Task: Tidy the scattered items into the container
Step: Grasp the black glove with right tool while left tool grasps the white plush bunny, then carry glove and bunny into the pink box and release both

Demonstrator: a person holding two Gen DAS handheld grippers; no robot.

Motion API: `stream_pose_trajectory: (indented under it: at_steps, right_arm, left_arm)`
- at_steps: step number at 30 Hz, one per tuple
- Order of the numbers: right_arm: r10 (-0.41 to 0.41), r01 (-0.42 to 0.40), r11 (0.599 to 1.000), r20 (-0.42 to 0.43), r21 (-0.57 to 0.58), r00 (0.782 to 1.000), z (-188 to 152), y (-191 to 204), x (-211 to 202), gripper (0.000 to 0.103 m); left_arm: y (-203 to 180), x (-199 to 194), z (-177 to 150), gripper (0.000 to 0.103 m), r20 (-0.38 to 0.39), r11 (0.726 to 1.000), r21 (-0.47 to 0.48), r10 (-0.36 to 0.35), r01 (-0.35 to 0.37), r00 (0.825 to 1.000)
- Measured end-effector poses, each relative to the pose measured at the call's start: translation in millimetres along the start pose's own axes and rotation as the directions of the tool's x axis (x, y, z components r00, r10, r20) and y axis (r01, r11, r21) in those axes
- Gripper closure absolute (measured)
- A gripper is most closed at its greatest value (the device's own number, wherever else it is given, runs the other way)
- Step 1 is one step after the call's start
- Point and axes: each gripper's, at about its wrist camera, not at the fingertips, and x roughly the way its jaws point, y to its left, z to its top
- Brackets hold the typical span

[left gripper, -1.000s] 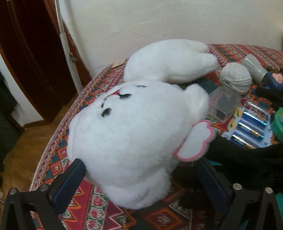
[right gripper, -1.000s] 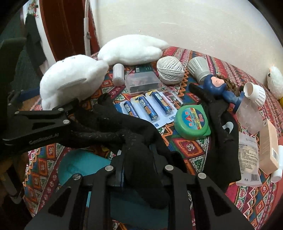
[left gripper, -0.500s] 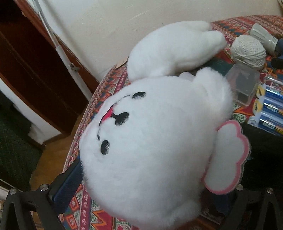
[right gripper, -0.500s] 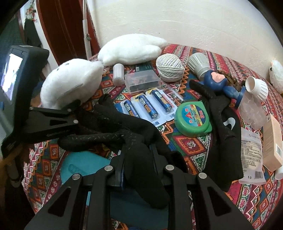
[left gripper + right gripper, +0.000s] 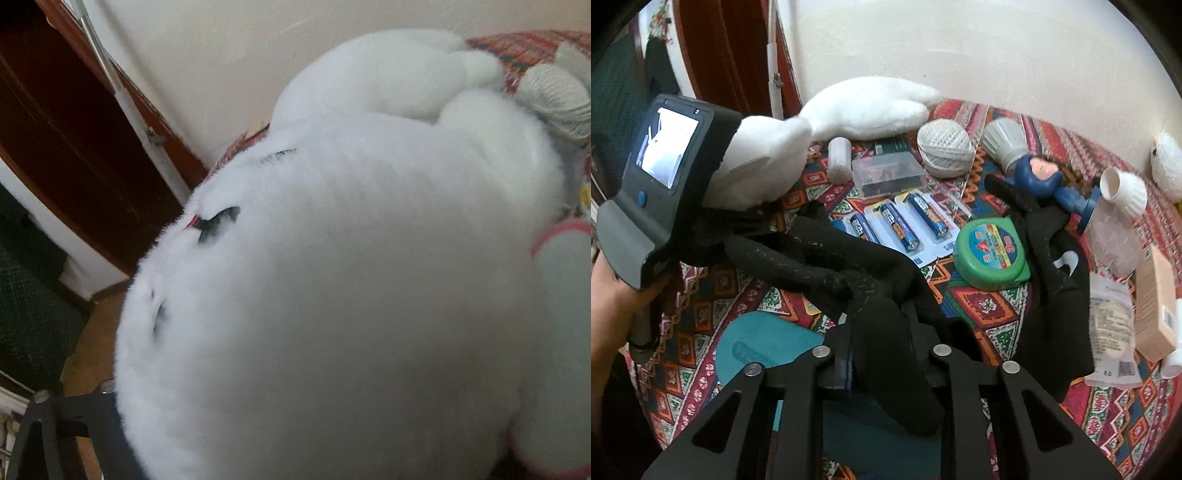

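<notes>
Closer now, one white plush (image 5: 351,295) (three batteries (image 5: 905,221))

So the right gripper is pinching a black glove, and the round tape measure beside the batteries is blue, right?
Not quite. The right gripper is pinching the black glove, but the tape measure beside the batteries is green, as the right wrist view shows.

You're in home, lived-in room; round tabletop (image 5: 990,306) under red patterned woven cloth; plain cream plaster wall (image 5: 960,48) behind; dark red wooden door (image 5: 74,122) at left, wood floor (image 5: 92,339) below; household clutter before you: white plush toys (image 5: 864,110), ball of twine (image 5: 945,147), carded batteries (image 5: 901,225), light bulb (image 5: 1003,142), doll (image 5: 1045,175), green tape measure (image 5: 991,253).
</notes>
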Motion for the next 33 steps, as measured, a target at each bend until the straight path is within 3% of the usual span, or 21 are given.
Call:
stream_pose_trajectory:
  at_steps: [6,11,20,27,33]
  right_arm:
    - [-0.021,0.021,1.000,0.079,-0.003,0.997,5.6,0.9,-31.0,0.088]
    - [-0.028,0.030,0.999,0.136,-0.013,0.990,8.8,2.9,-61.0,0.088]
    - [-0.042,0.053,0.998,0.220,-0.043,0.975,1.3,14.4,-118.4,0.089]
    - [-0.070,0.085,0.996,0.300,-0.038,0.952,-14.4,11.7,-173.9,0.089]
    - [-0.125,0.128,0.992,0.372,0.015,0.920,-27.9,-2.0,-223.5,0.089]
  left_arm:
    - [11.0,-42.3,4.4,0.012,0.089,0.996,-0.057,-0.064,0.070,0.994]
    - [25.8,-79.3,4.1,0.012,0.139,0.972,-0.122,-0.185,0.202,0.973]
    - [49.4,-126.5,-5.6,0.012,0.195,0.938,-0.169,-0.268,0.302,0.943]
    - [62.2,-174.6,-7.7,0.012,0.279,0.914,-0.175,-0.312,0.367,0.908]
    - [44.4,-210.5,-2.9,0.012,0.328,0.897,-0.124,-0.366,0.424,0.871]
